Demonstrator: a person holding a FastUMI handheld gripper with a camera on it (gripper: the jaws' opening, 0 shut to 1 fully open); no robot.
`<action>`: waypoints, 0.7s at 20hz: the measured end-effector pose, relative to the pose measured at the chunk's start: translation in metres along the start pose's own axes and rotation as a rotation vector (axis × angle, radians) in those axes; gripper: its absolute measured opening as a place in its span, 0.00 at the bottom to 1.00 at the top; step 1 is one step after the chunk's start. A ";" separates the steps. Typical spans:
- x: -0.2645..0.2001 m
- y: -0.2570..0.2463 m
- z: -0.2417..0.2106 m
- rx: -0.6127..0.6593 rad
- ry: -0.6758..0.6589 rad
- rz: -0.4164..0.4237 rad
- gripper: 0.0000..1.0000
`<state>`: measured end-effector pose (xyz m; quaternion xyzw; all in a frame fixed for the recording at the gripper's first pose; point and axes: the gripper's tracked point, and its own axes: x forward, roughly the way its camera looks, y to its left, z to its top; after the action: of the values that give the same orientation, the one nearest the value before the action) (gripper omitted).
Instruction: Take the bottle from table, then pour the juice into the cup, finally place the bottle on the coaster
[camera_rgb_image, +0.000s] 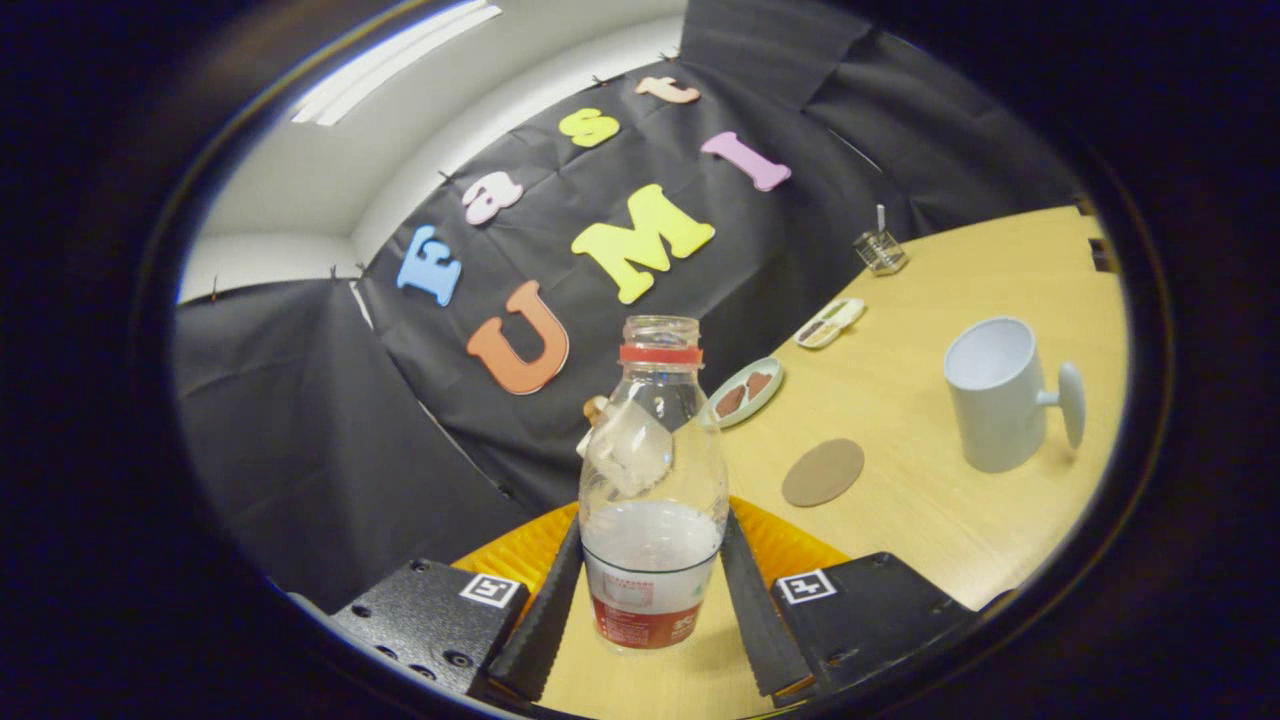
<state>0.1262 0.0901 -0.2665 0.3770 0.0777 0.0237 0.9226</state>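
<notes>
Black, ribbed fingers (545, 610) of my claw (650, 610) flank the bottle (652, 480) low on its body, one on each side at the level of its label, and both appear to press against it, so I read my claw as clenched on the bottle. The bottle stands roughly upright between my fingers, uncapped, with a red ring at its neck and a pale liquid filling about its lower third; whether its base rests on the table (930, 540) or hangs just above it I cannot tell. An orange ribbed surface (790, 545) lies just behind the bottle, at the table's near end. Beyond my fingers and to the right lies the round brown coaster (823, 472), bare, and farther right, well apart from it, stands the white cup (1000, 395), upright with its handle turned away from the bottle; its inside is not visible, so I cannot say what it holds. Farther still are a small dish (745, 392) with brown pieces, a flat tray (830, 323) and a small wire holder (880, 250). As I judge it, the taking is done or nearly so; pouring into the cup and setting the bottle on the coaster remain.
</notes>
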 end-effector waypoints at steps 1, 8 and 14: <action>-0.001 -0.001 0.005 0.040 0.001 0.003 0.78; -0.003 -0.006 0.026 0.377 -0.011 0.058 0.78; -0.002 -0.010 0.036 0.506 -0.015 0.073 0.78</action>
<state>0.1295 0.0580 -0.2482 0.5989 0.0605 0.0340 0.7978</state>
